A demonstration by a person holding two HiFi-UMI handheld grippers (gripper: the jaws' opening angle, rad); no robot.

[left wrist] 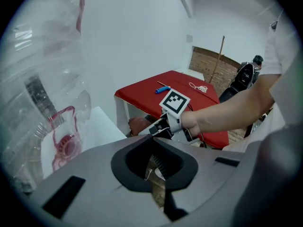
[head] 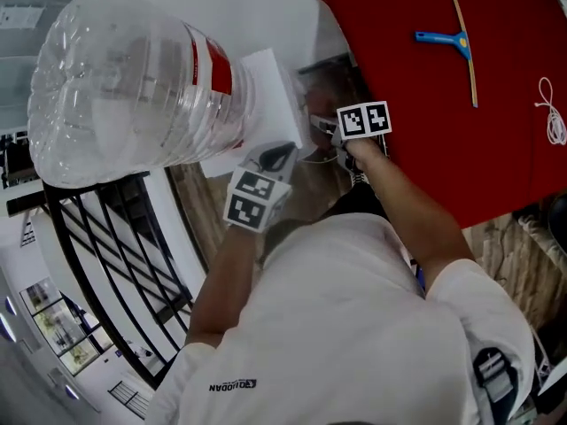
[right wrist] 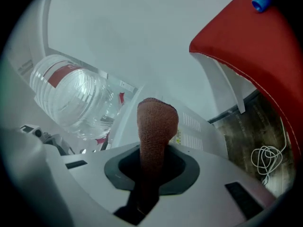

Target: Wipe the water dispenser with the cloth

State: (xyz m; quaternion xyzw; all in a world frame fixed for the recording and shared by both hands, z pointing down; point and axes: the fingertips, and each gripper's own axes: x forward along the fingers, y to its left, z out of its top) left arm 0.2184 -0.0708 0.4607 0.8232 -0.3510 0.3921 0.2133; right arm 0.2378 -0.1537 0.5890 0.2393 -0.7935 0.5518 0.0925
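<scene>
Beside a red surface (head: 416, 131), right gripper (right wrist: 150, 171) fingers pinch the cloth (right wrist: 157, 122), water dispenser (right wrist: 201, 129) just ahead; left gripper (left wrist: 158, 174) fingers closed, empty.

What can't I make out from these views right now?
- Whether the cloth touches the dispenser: in the head view the right gripper covers the spot; in the right gripper view the cloth blocks its own far side.
- Print on the dispenser's label: right gripper view, too small.
- Dispenser's lower body: head view, behind the person's arms.
</scene>
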